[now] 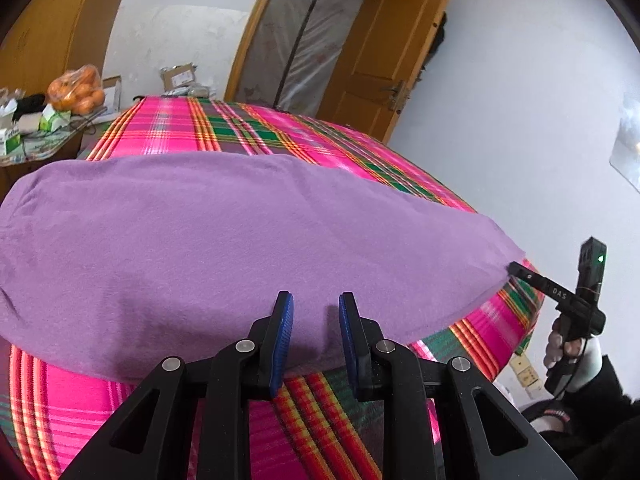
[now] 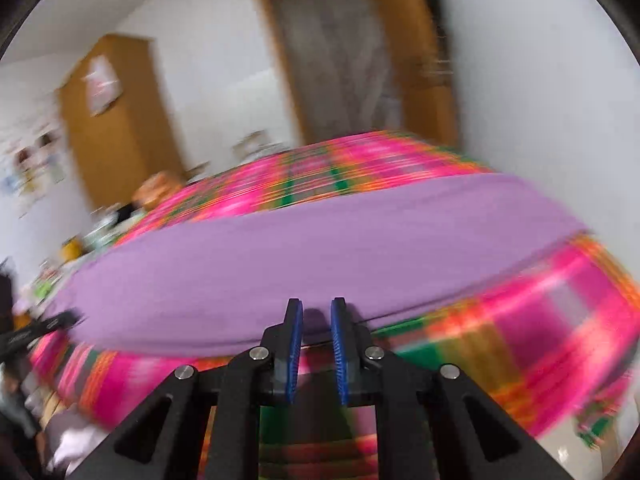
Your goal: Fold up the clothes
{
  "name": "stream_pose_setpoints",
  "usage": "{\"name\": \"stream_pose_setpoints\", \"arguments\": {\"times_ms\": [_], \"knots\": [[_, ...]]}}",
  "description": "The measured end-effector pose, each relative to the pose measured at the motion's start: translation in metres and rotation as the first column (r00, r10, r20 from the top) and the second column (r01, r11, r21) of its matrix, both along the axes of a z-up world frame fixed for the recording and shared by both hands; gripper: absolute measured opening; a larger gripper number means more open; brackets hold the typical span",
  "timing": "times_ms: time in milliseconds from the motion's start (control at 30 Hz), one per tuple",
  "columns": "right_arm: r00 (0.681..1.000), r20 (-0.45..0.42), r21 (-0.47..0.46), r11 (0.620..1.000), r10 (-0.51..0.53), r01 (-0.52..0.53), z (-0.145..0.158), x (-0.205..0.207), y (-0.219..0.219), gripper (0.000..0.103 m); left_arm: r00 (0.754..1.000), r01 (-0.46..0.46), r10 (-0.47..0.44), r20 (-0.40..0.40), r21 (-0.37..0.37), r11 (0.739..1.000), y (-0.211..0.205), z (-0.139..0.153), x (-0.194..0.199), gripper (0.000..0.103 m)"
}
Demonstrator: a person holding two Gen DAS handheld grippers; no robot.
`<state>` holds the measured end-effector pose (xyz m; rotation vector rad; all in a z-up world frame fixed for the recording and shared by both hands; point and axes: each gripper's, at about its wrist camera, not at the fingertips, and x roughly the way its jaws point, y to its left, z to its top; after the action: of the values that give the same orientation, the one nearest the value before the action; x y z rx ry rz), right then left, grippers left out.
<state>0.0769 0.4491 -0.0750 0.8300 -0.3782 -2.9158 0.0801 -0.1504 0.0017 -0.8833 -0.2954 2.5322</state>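
Purple garment (image 1: 240, 248) is lying folded on the plaid bed (image 1: 280, 136), both grippers' fingers (image 1: 282, 340) spread and empty near its front edge, seemingly readying the next fold.

I take the bed (image 1: 256, 128) as my landmark. The folded garment (image 1: 224, 240) lies on it, across its near part. My left gripper (image 1: 316, 300) hangs over the garment's near edge; my right gripper (image 2: 317, 304) sits at the same edge further right, its tip by the garment's right corner. Left of the bed stands a side table (image 1: 36, 152) with a bag of oranges (image 1: 76, 90). Behind the bed is the doorway (image 1: 308, 36).
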Motion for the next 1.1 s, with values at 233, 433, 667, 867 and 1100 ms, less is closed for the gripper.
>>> {"name": "stream_pose_setpoints", "arguments": {"times_ms": [233, 433, 667, 867, 1100], "knots": [[0.998, 0.02, 0.0, 0.999, -0.051, 0.051, -0.007, -0.023, 0.022, 0.013, 0.996, -0.088, 0.089, 0.015, -0.031, 0.996, -0.013, 0.004, -0.014, 0.024], [0.977, 0.021, -0.063, 0.975, -0.214, 0.215, -0.013, -0.016, 0.074, 0.002, 0.986, -0.162, 0.164, 0.02, -0.063, 0.985, -0.032, 0.004, -0.02, 0.024], [0.98, 0.035, -0.078, 0.978, -0.194, 0.196, -0.003, -0.033, 0.073, 0.013, 0.961, -0.271, 0.274, 0.033, -0.076, 0.96, -0.058, 0.002, -0.026, 0.024], [0.992, 0.114, -0.058, 0.997, -0.047, 0.054, 0.006, -0.068, 0.032, 0.018, 0.959, -0.277, 0.281, 0.039, -0.083, 0.957, -0.062, 0.002, -0.027, 0.024], [0.958, 0.202, -0.258, 0.955, 0.203, -0.148, 0.011, -0.141, -0.006, 0.018, 0.955, -0.294, 0.297, 0.016, -0.094, 0.951, -0.069, 0.009, -0.034, 0.024]]}}
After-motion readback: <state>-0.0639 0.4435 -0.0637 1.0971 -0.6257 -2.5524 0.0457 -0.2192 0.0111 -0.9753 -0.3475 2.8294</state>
